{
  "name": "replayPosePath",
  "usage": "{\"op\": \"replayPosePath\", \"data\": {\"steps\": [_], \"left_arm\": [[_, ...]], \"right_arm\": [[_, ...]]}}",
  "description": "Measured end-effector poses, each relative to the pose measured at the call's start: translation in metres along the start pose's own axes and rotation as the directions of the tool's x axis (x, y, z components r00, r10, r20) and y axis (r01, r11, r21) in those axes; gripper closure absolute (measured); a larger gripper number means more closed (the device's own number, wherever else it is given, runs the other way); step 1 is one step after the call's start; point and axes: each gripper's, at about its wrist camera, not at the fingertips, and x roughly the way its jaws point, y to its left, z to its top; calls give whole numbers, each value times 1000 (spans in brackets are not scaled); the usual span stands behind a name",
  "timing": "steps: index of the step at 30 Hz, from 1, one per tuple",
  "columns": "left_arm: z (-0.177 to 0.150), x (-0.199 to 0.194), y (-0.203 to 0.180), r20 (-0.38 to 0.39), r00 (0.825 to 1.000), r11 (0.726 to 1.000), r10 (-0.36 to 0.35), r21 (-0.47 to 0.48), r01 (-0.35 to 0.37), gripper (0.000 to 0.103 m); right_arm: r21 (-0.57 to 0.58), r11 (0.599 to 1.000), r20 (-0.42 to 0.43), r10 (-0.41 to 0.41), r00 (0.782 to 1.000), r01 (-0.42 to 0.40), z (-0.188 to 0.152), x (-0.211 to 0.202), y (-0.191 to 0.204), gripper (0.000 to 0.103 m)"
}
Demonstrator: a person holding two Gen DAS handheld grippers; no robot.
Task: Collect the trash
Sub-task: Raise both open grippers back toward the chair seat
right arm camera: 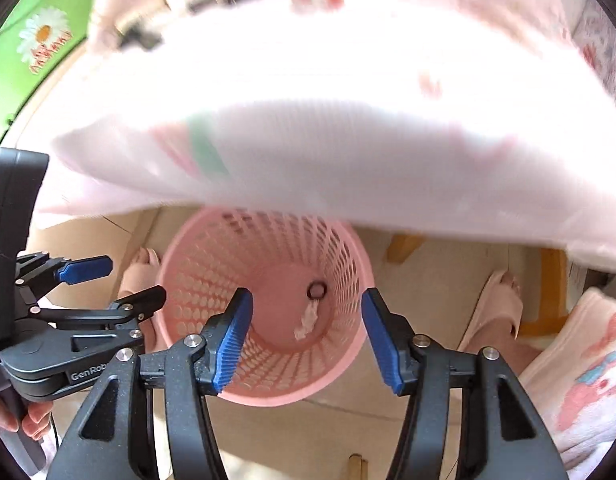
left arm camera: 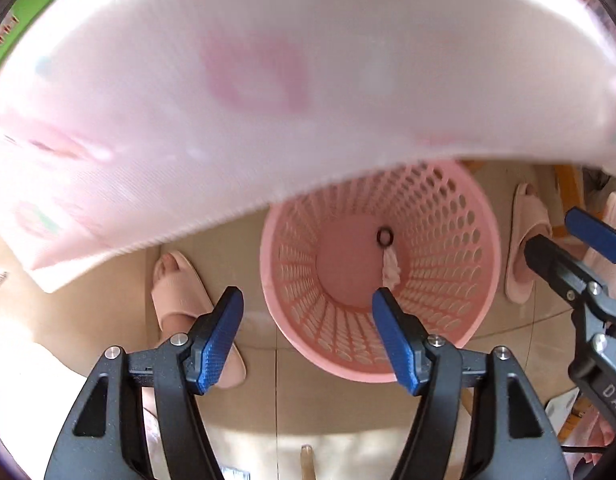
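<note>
A pink perforated trash basket (left arm camera: 440, 248) stands on the floor right below both grippers; it also shows in the right wrist view (right arm camera: 203, 264). Inside it lie a crumpled white tissue (left arm camera: 390, 270) and a small black ring (left arm camera: 384, 237), which also show in the right wrist view as tissue (right arm camera: 307, 322) and ring (right arm camera: 316, 290). My left gripper (left arm camera: 308, 300) is open and empty above the basket's left rim. My right gripper (right arm camera: 305, 304) is open and empty over the basket's mouth. The right gripper also appears at the right edge of the left wrist view (left arm camera: 556, 232).
A blurred white and pink cloth (left arm camera: 267, 80) overhangs the top of both views (right arm camera: 308, 120). The person's feet in pink slippers (left arm camera: 179, 292) (left arm camera: 526, 232) stand on the beige tile floor on each side of the basket. A green mat (right arm camera: 39, 40) lies at far left.
</note>
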Motion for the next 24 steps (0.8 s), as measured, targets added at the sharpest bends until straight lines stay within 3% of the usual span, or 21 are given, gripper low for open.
{"op": "replayPosePath", "data": {"steps": [8,11,14,24], "left_arm": [[0,-57,20,162,987,999,1,-52,7,35],[2,-75,26,207,978,998,6,-62,7,34],[4,-90,30,267,963,998,22,-65,-5,29],[12,-111,41,347,937,996,37,-88,-7,28]], "right_arm": [[-46,999,204,-2,979,12,9,-71,8,27],[-49,999,277,-9,961,23,10,-93,6,19],[-57,997,342,-24,940,46,12,-111,9,18],[-49,996,405,-49,913,75,13,-125,7,18]]}}
